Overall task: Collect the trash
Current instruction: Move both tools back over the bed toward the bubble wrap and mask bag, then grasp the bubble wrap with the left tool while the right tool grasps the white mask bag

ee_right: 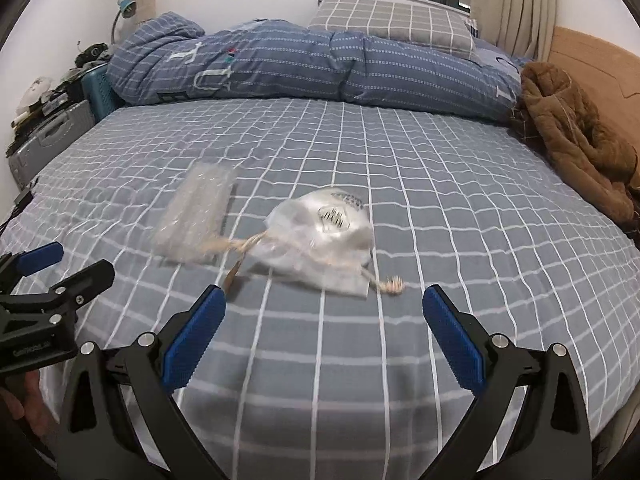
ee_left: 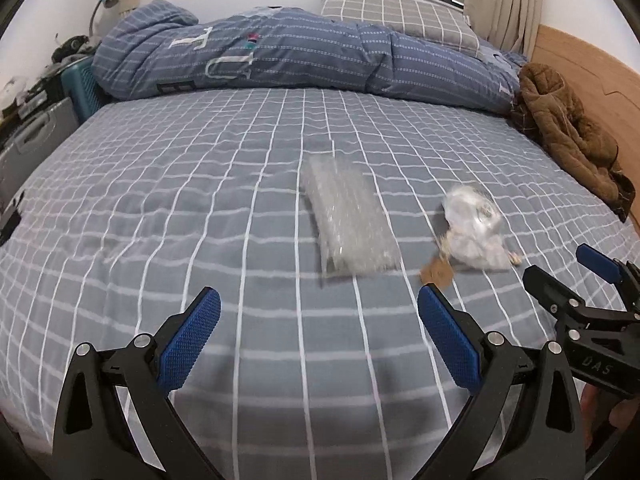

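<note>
Trash on the bed: bubble-wrap piece (ee_left: 350, 216) lies flat on the grid sheet (ee_left: 160, 184), mid-bed. Crumpled clear plastic bag (ee_right: 320, 240) with a printed label sits just beside it at its 3 o'clock, apart from it as far as the blur lets me tell. Twine (ee_right: 244, 250) runs out from under the bag toward 8 o'clock, with a knotted end at the bag's 4 o'clock.

Left tool (ee_left: 318, 308): jaws wide apart, empty, above the sheet, bubble wrap at 12 o'clock. Right tool (ee_right: 324, 308): jaws spread, empty, bag at 12 o'clock ahead of the tips. Neither touches the trash.

Far side: rolled blue striped duvet (ee_left: 260, 56) across 12 o'clock, checked pillow (ee_left: 396, 12) behind it, brown jacket (ee_left: 568, 132) at 2 o'clock by the wooden headboard (ee_left: 580, 68). Both frames motion-blurred.
</note>
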The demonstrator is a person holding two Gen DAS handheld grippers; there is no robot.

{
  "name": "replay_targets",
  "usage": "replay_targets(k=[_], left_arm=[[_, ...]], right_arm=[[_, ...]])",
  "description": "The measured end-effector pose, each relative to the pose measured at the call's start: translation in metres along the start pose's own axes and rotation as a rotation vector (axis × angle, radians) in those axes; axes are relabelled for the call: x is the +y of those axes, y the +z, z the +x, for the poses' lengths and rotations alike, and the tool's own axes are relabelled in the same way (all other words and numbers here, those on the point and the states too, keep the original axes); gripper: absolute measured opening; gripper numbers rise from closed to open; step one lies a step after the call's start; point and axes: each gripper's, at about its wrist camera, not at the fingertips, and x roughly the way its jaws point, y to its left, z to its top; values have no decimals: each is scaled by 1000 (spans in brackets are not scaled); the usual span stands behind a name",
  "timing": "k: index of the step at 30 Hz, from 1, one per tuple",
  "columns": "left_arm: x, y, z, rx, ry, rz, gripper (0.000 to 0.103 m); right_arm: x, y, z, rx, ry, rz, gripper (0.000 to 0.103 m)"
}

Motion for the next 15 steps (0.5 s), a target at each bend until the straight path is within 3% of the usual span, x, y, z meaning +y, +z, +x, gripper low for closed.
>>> replay_targets(k=[7,15], left_arm=[[-2,38,52,18,0,-7,97],[-10,57,97,50,8,15,97]], right_arm=[[-10,27,47,35,2,23,95],[-18,41,89,76,21,38,91]])
